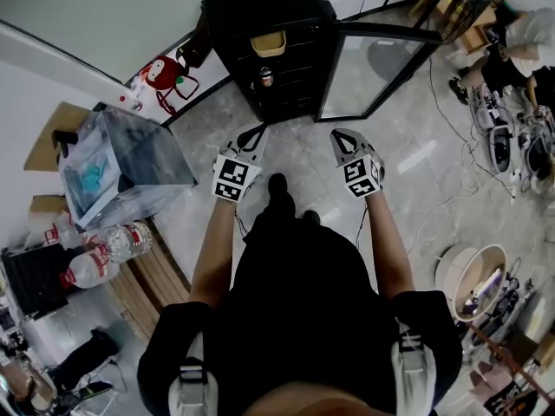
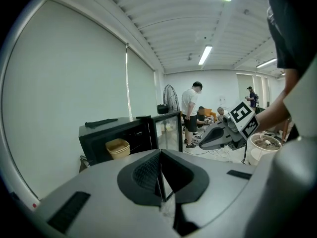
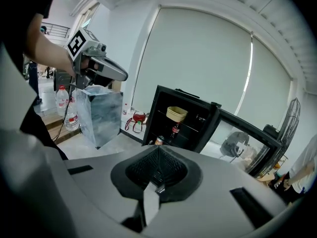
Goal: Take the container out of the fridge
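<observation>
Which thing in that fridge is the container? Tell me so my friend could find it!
Look for the small black fridge by the wall, with its glass door swung open. On its upper shelf sits the container, a pale yellow tub. It is the only yellow thing inside, and it is wider than the dark bottle and the can lower down.

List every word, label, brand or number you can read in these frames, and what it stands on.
No text here can be read.
Water bottles: red labels, print too small to read.
Bottle: red label, blurred.
Can: print too small to read.
Marker cubes: black-and-white square patterns, no words.
</observation>
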Tool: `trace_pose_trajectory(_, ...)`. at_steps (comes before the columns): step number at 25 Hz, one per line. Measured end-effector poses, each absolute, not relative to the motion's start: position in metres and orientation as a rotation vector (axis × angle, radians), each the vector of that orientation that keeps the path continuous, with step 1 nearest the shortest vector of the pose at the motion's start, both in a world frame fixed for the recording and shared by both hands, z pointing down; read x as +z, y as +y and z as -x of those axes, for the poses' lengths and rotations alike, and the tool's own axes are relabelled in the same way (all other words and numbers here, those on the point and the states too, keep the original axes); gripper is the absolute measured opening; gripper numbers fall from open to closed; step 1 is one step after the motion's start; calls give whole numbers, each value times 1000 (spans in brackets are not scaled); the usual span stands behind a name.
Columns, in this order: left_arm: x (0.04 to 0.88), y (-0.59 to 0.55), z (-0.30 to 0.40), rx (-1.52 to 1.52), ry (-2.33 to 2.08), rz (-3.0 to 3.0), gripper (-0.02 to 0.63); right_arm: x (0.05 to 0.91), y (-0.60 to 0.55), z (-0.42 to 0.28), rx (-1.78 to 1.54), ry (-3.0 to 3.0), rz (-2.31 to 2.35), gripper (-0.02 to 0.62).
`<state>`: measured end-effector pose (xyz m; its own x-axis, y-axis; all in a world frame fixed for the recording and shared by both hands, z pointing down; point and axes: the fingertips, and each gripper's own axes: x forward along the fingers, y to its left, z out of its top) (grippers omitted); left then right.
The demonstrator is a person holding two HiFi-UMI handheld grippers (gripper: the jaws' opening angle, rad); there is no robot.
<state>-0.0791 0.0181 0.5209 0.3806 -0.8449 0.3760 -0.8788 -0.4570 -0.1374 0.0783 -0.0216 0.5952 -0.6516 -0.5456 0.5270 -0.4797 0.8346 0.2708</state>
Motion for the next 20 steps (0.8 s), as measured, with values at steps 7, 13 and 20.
trace_pose_trajectory(7,536,-18,110,605,-1543,-2541,20,604,-55,-48,-111,-2376,-760,-2)
trace_pose_trajectory(13,544,-48,129,615,-1477,-2567,20,606,-82,-24,-91,-2359,-796,-2)
trace_pose_trajectory(20,537,-83,151,612,-1418,-2636,20,604,-107,-6,-90,-2329,-868,-2)
